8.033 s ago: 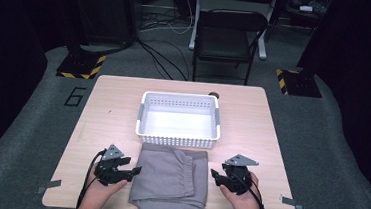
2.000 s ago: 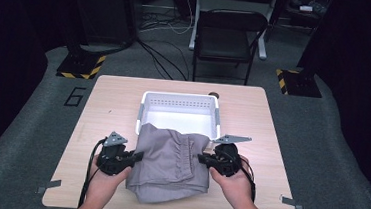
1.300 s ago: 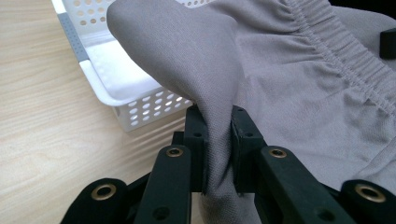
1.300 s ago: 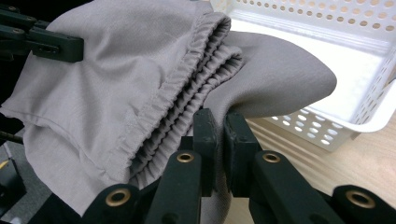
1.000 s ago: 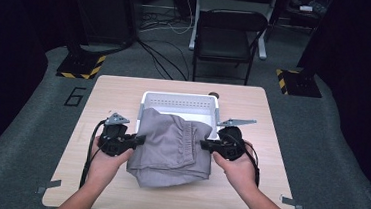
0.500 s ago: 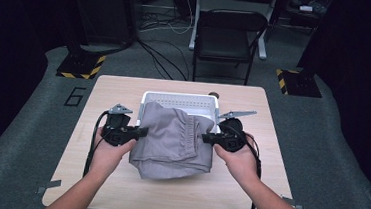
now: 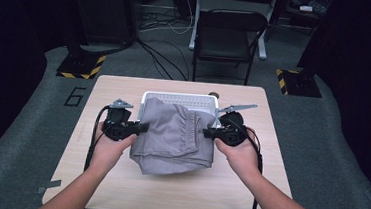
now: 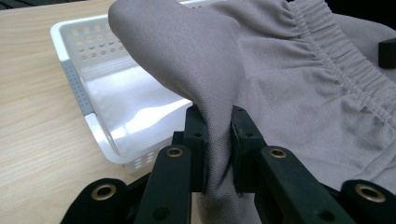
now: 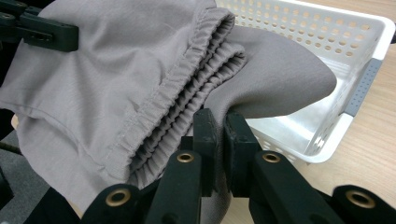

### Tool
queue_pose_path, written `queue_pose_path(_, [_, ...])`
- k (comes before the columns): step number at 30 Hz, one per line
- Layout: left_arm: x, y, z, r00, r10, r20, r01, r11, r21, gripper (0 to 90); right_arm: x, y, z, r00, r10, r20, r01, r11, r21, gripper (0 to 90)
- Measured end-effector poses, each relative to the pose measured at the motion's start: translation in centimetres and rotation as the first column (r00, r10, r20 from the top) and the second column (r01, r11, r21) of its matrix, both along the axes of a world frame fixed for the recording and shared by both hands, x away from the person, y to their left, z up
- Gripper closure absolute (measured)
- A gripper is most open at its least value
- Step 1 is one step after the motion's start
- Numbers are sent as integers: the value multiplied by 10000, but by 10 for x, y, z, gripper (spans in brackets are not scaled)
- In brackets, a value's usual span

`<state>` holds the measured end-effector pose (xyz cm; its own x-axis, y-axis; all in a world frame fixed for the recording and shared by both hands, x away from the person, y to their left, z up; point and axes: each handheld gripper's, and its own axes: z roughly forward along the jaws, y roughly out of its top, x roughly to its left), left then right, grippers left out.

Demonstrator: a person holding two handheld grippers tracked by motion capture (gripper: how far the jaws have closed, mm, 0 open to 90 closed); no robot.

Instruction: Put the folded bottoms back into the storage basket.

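The left tongs are pinched tight on the left edge of the grey cloth. The right tongs are pinched tight on its right edge, close to the stretchy band. A fold of cloth sits squeezed between each pair of jaws.

The cloth hangs in the air between the two tongs. Its far part is over the near rim of the white basket. Its near part droops down toward the table, on the near side of the basket. From the tong views, the basket looks bare inside, with only its shiny floor and its walls full of little holes.

So I think the job is about halfway. The picking up is done, and the cloth is folded and lifted. What is left is to bring it farther over the basket, lower it in, and then let go with both tongs. The drooping near part may catch on the rim, so it needs to go in too.
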<state>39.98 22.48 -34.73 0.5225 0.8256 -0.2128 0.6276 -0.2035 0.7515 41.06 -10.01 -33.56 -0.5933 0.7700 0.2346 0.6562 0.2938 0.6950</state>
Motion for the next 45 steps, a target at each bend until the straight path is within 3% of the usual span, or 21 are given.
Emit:
queue_pose_path(6, [8, -1, 2, 10000, 25, -22, -25, 10000, 6, 796, 9, 1, 1, 10000, -2, 71, 3, 9998, -201, 848])
queue_pose_path(7, [9, -2, 2, 9999, 110, 19, -110, 9999, -70, 795, 9, 2, 3, 9997, -144, -182, 140, 9997, -205, 847])
queue_pose_path(14, [19, -3, 3, 10000, 68, -36, -68, 10000, -61, 794, 19, 1, 5, 9999, -115, 96, 118, 9995, -302, 847])
queue_pose_path(16, [22, -3, 3, 9999, 137, -67, -138, 9998, -133, 794, 19, 3, 6, 9992, -316, -246, 308, 9989, -340, 847])
queue_pose_path(17, [24, -2, 3, 9999, 132, -69, -133, 9998, -124, 794, 21, 2, 5, 9998, -199, -50, 197, 9990, -400, 847])
queue_pose_path(21, [30, -3, 5, 9998, 170, -75, -171, 9997, -164, 794, 27, 2, 7, 9997, -226, 23, 227, 9985, -497, 847])
queue_pose_path(45, [66, -1, 14, 9993, 353, -157, -352, 9994, 69, 794, 62, 11, 17, 9981, -597, 170, 607, 9959, -674, 847])
